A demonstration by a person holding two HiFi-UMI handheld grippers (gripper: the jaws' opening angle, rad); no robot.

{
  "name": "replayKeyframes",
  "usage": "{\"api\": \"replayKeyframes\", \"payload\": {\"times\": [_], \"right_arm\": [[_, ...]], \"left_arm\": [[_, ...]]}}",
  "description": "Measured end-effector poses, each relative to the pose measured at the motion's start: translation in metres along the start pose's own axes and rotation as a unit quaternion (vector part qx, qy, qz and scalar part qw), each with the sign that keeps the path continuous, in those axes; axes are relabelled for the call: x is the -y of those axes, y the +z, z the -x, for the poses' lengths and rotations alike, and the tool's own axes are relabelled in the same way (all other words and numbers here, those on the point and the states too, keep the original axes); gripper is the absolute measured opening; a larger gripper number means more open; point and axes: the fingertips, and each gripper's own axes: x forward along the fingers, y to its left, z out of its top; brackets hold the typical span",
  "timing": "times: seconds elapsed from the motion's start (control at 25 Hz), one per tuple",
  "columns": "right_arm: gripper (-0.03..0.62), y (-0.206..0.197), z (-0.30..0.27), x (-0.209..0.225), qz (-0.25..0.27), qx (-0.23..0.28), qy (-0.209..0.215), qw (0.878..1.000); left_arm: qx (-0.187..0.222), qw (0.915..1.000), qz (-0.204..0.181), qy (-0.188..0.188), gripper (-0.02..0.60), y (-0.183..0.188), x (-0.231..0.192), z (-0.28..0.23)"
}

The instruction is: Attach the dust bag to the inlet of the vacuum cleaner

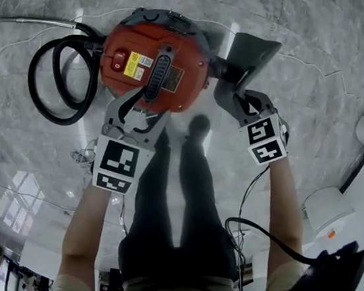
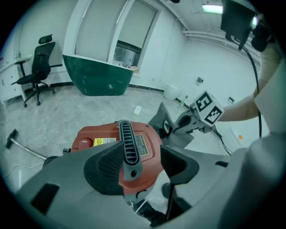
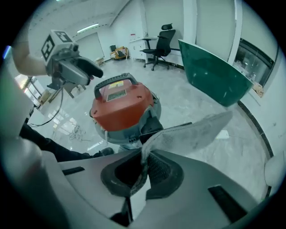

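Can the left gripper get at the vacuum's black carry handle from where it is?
Probably yes: the left gripper has its jaws open, the carry handle lies just ahead, and nothing is between them.

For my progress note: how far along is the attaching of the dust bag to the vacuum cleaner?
Done: the right tool is shut on the dust bag, which is held beside the red vacuum cleaner. In hand: the bag's mouth is near the inlet, and the open left tool is at the handle. Left: seating the mouth, which I cannot confirm is on.
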Motion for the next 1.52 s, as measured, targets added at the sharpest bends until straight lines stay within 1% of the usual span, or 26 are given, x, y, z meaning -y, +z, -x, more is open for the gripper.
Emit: {"api": "replayKeyframes", "payload": {"times": [0.08,0.12,0.24,0.32,0.36,0.4,0.48,0.52,0.56,0.64,0.72,0.76,0.8,0.92,1.04,1.12,1.24,1.32,1.4,1.48,1.52], "right_arm": [[0.025,0.008,0.004,-0.007,0.011,0.005,0.015,1.0],[0.025,0.008,0.004,-0.009,0.011,-0.001,0.021,1.0],[0.025,-0.013,0.0,-0.003,0.0,-0.033,0.018,0.999],[0.025,-0.027,0.001,0.004,-0.029,-0.037,0.014,0.999],[0.025,-0.031,0.003,0.005,-0.042,-0.035,0.016,0.998],[0.025,-0.032,0.006,0.004,-0.042,-0.038,0.016,0.998],[0.025,-0.035,0.009,-0.001,-0.004,-0.056,0.005,0.998],[0.025,-0.035,0.012,-0.003,0.012,-0.062,0.0,0.998],[0.025,-0.035,0.015,-0.006,0.016,-0.062,-0.001,0.998],[0.025,-0.032,0.023,-0.01,0.012,-0.055,-0.004,0.998],[0.025,-0.031,0.031,-0.013,0.027,-0.054,-0.018,0.998],[0.025,-0.031,0.034,-0.015,0.039,-0.055,-0.027,0.997],[0.025,-0.031,0.037,-0.016,0.051,-0.057,-0.037,0.996],[0.025,-0.03,0.045,-0.023,0.087,-0.055,-0.06,0.993],[0.025,-0.024,0.054,-0.031,0.118,-0.036,-0.084,0.989],[0.025,-0.022,0.06,-0.032,0.129,-0.02,-0.096,0.987],[0.025,-0.025,0.064,-0.035,0.147,-0.008,-0.093,0.985],[0.026,-0.026,0.064,-0.039,0.159,-0.003,-0.085,0.984],[0.026,-0.026,0.065,-0.043,0.167,0.004,-0.075,0.983],[0.026,-0.026,0.064,-0.046,0.158,0.015,-0.057,0.986],[0.026,-0.027,0.064,-0.049,0.14,0.021,-0.04,0.989]], "left_arm": [[-0.006,0.9998,0.017,-0.01,0.23,-0.002,-0.005,-0.004],[-0.009,0.9997,0.017,-0.014,0.23,-0.003,-0.005,-0.005],[-0.006,0.9999,-0.011,-0.006,0.23,0.004,-0.005,-0.001],[0.012,0.9995,-0.028,-0.01,0.23,0.015,0.003,0.004],[0.025,0.9989,-0.032,-0.022,0.23,0.022,0.012,0.004],[0.038,0.9979,-0.034,-0.039,0.229,0.03,0.024,0.002],[0.056,0.995,-0.029,-0.078,0.229,0.045,0.051,-0.006],[0.061,0.9934,-0.021,-0.095,0.229,0.052,0.063,-0.011],[0.065,0.9916,-0.007,-0.112,0.229,0.06,0.073,-0.017],[0.074,0.9853,0.045,-0.147,0.229,0.077,0.089,-0.027],[0.077,0.9752,0.104,-0.179,0.229,0.091,0.102,-0.038],[0.072,0.9713,0.126,-0.189,0.23,0.095,0.107,-0.046],[0.064,0.9694,0.139,-0.192,0.229,0.096,0.112,-0.055],[0.031,0.9675,0.166,-0.188,0.23,0.09,0.126,-0.086],[-0.002,0.9658,0.191,-0.176,0.23,0.082,0.135,-0.116],[-0.017,0.9667,0.195,-0.165,0.23,0.078,0.138,-0.129],[-0.032,0.9668,0.191,-0.167,0.225,0.075,0.147,-0.137],[-0.047,0.9669,0.184,-0.17,0.169,0.07,0.153,-0.14],[-0.061,0.9648,0.185,-0.176,0.125,0.065,0.158,-0.142],[-0.067,0.965,0.182,-0.176,0.08,0.061,0.16,-0.141],[-0.067,0.9659,0.181,-0.172,0.065,0.06,0.16,-0.141]]}}
